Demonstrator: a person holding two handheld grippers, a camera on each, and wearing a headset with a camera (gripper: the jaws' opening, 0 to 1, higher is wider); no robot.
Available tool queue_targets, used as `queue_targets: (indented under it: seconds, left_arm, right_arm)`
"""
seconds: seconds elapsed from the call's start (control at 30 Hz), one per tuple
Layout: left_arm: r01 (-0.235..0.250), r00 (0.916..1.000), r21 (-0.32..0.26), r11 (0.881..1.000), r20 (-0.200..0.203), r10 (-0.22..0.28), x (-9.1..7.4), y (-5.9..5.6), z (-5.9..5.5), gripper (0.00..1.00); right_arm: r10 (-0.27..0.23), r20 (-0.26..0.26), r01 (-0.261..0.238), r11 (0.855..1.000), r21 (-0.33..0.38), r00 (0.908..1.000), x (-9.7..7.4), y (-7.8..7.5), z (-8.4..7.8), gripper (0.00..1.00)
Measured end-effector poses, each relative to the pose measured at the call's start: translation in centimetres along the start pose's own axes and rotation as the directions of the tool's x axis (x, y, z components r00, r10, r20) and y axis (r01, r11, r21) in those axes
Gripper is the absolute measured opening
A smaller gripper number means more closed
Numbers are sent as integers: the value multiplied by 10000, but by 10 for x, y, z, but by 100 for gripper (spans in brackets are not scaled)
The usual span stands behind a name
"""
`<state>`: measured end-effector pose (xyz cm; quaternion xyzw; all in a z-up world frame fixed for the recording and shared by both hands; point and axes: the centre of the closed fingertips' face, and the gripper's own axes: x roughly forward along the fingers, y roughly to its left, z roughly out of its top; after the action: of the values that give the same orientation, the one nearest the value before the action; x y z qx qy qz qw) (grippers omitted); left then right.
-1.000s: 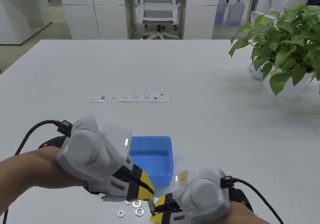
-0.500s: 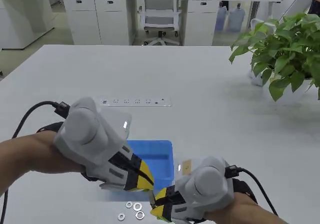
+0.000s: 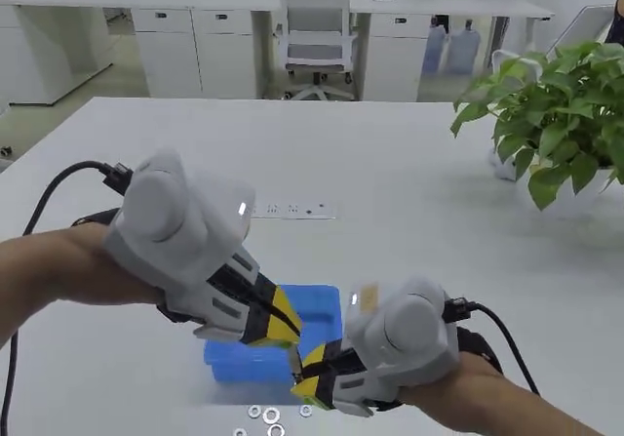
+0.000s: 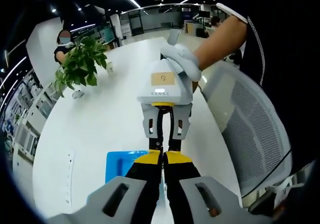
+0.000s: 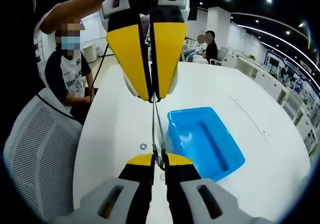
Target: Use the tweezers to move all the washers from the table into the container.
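Steel flat ring washers (image 3: pixel 273 416) lie loose on the white table (image 3: pixel 419 212), at six o'clock of the blue rectangular plastic container (image 3: pixel 244 363). Slim silver metal tweezers (image 5: pixel 156 126) bridge the right gripper (image 3: pixel 302 382) and left gripper (image 3: pixel 289 331), each pinched narrow on one end.

The white table (image 3: pixel 409 187) bears a potted plant (image 3: pixel 556 114) at right and a power strip (image 3: pixel 292 209) mid-table, an office chair (image 3: pixel 314 26) beyond.
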<state>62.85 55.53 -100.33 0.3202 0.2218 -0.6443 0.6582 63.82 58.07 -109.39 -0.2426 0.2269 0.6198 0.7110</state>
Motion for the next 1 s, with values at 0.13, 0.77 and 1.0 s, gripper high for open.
queue_targets:
  seconds: [0.13, 0.77, 1.0]
  left_arm:
    - [-97, 9999, 106, 9999, -68, 97, -4, 10, 1, 5]
    - [-281, 9992, 402, 9988, -286, 292, 8, 53, -8, 5]
    - [-279, 9989, 187, 9994, -369, 285, 17, 67, -20, 5]
  right_arm:
    - [-152, 250, 151, 9999, 51, 9996, 0, -12, 6, 9]
    - [-324, 431, 317, 9994, 162, 9985, 12, -58, 2, 9]
    - [-228, 292, 221, 9995, 244, 9993, 23, -71, -7, 9]
